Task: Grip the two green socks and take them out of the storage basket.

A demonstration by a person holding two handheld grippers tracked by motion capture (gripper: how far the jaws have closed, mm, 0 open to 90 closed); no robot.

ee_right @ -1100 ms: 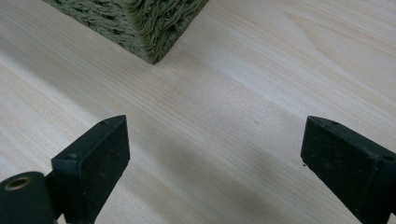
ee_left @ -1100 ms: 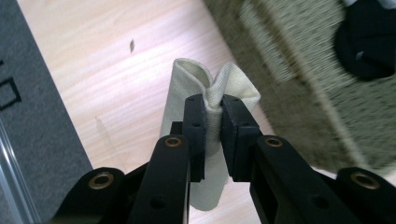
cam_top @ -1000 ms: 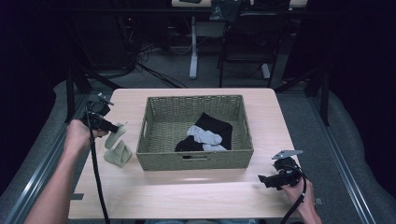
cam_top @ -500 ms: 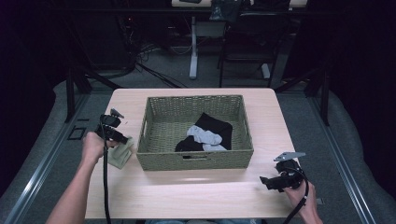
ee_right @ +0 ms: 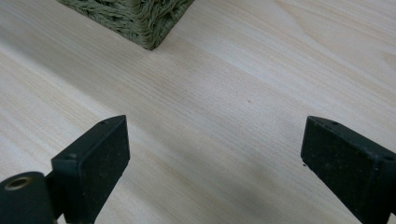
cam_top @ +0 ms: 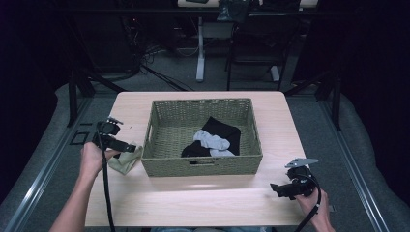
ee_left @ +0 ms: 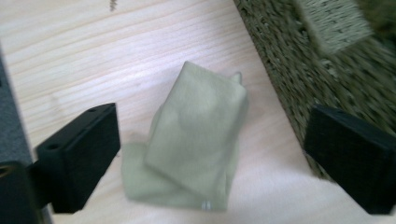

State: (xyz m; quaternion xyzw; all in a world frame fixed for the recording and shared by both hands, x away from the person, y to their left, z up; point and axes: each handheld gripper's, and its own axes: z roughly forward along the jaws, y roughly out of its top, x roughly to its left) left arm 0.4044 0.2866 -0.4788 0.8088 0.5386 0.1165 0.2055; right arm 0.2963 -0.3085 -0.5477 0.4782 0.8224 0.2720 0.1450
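Observation:
A pale green sock (ee_left: 194, 140) lies crumpled on the wooden table (cam_top: 203, 198), just left of the woven basket (cam_top: 167, 118); the high view shows the sock (cam_top: 124, 162) too. My left gripper (cam_top: 130, 147) hovers over it. Its jaws have just been opening and now stand wide apart, one on each side of the sock without touching it, so my left gripper (ee_left: 210, 163) is open. Inside the basket lie a black sock (cam_top: 223, 131) and a light grey one (cam_top: 211, 140). My right gripper (cam_top: 276, 189) rests near the table's front right corner, open, with bare wood between its jaws (ee_right: 215, 163).
The basket's wall (ee_left: 322, 70) stands close beside the left gripper's right jaw. A corner of the basket (ee_right: 147, 28) shows ahead of the right gripper. Behind the table are desk legs, cables and a dark chair (cam_top: 251, 29).
My left gripper came down and toward the front with the green sock, then opened; the sock now lies loose on the table. The right gripper has not moved.

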